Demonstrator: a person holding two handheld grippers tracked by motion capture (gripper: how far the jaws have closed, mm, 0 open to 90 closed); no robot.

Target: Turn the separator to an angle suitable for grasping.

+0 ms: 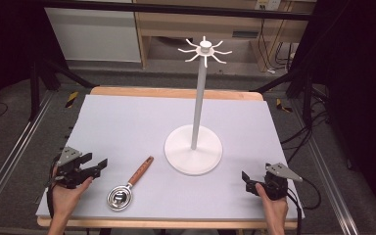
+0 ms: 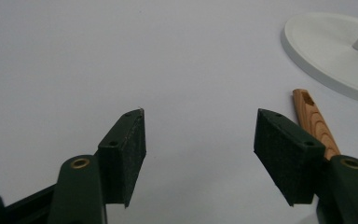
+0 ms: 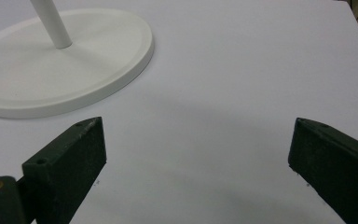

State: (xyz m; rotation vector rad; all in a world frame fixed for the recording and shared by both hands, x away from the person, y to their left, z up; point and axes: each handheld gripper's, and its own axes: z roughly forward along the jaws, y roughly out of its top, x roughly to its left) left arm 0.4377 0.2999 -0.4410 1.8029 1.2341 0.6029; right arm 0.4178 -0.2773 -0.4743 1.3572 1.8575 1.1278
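Both grippers, left (image 1: 99, 165) and right (image 1: 246, 177), hang with jaws spread and empty; we have not yet started.
Our wooden-handled strainer (image 1: 129, 185) lies between them, nearer the left; next we close on its handle (image 2: 315, 122), likely for the hook stand (image 1: 194, 147).

Each bare-armed hand carries a black two-jaw gripper, the left gripper (image 1: 97, 165) and right gripper (image 1: 245, 177) alike topped by a grey three-cornered plate, trailing a black cable, with screw holes in flat dark pads (image 2: 133, 154) and brass-coloured pivot bushings.
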